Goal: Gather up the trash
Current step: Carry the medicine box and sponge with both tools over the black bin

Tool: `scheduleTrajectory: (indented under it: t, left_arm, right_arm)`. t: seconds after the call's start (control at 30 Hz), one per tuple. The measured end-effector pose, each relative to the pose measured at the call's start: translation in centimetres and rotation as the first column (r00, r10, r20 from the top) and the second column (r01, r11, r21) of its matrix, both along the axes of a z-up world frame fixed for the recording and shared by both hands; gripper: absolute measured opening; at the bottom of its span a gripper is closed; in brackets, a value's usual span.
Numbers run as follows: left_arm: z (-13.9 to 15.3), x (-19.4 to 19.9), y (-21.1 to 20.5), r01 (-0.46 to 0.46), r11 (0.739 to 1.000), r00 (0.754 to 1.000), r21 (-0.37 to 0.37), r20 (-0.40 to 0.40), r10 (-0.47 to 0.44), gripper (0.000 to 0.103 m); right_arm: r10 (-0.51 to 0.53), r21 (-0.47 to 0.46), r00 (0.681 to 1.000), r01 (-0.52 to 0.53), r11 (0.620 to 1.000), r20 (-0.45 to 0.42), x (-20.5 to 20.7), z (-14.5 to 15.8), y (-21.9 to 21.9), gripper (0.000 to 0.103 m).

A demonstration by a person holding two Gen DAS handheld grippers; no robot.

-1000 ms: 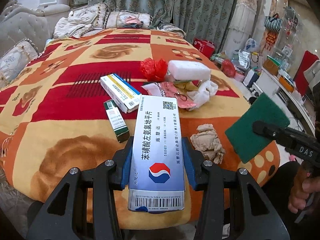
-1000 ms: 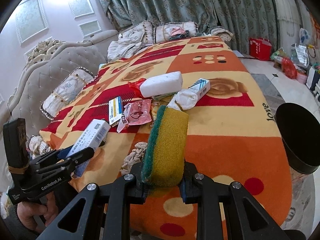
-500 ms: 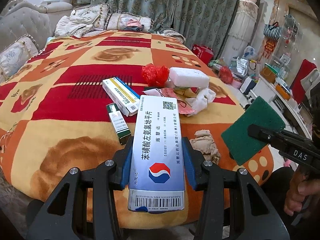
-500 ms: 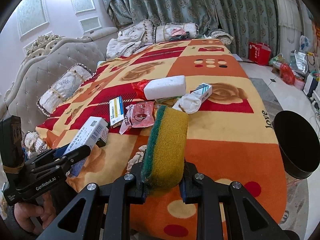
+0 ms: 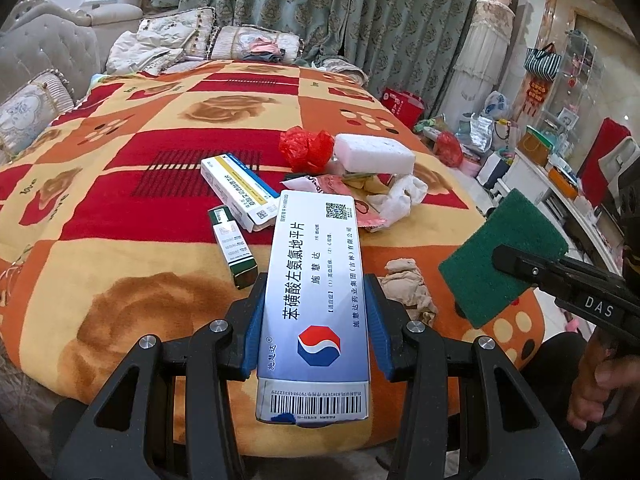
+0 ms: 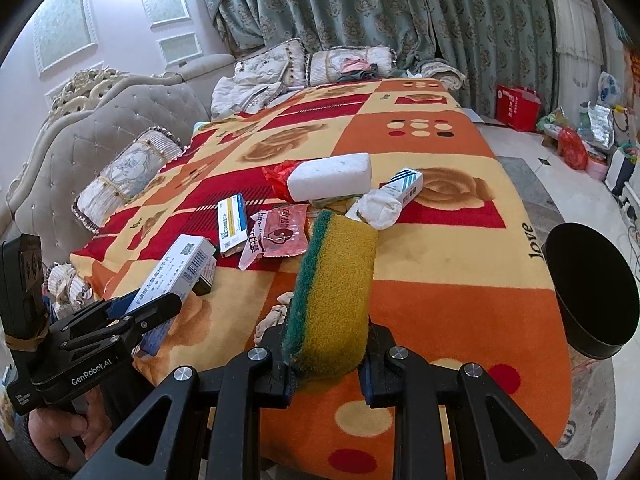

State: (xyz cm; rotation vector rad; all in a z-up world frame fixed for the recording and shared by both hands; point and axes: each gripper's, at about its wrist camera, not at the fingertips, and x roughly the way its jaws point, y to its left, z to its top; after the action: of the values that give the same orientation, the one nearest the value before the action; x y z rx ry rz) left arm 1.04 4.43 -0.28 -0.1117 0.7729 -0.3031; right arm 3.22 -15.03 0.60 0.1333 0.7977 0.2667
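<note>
My left gripper (image 5: pixel 316 312) is shut on a long blue-white medicine box (image 5: pixel 316 300) and holds it above the near edge of the bed; it also shows in the right wrist view (image 6: pixel 176 272). My right gripper (image 6: pixel 326 344) is shut on a yellow-green sponge (image 6: pixel 334 292), seen green side up in the left wrist view (image 5: pixel 504 256). Trash lies on the blanket: a white foam block (image 5: pixel 374 154), a red plastic bag (image 5: pixel 306 146), a yellow-blue box (image 5: pixel 240 188), a small green box (image 5: pixel 232 248), a pink wrapper (image 6: pixel 280 232), crumpled tissues (image 5: pixel 408 284). A black bin (image 6: pixel 588 292) stands right of the bed.
The bed carries an orange-red patterned blanket (image 6: pixel 440 240). A grey tufted sofa (image 6: pixel 80 140) with cushions is at the left. Curtains hang behind. Bags and clutter (image 5: pixel 480 136) sit on the floor at the right. A blue-striped box (image 6: pixel 404 186) lies by the foam block.
Both grippers have drawn back and risen slightly from the bed, each still holding its item. The trash on the blanket has not moved.
</note>
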Motion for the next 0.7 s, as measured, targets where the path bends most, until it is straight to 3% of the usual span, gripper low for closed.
scheduleTrajectory:
  t: [0.7]
  left_arm:
    - [0.70,-0.94,-0.12,-0.008,1.000,1.000,-0.003,0.025,0.008,0.043]
  right_arm:
    - [0.006,-0.001,1.000,-0.006,1.000,0.015,-0.43,0.52,0.19,0.022]
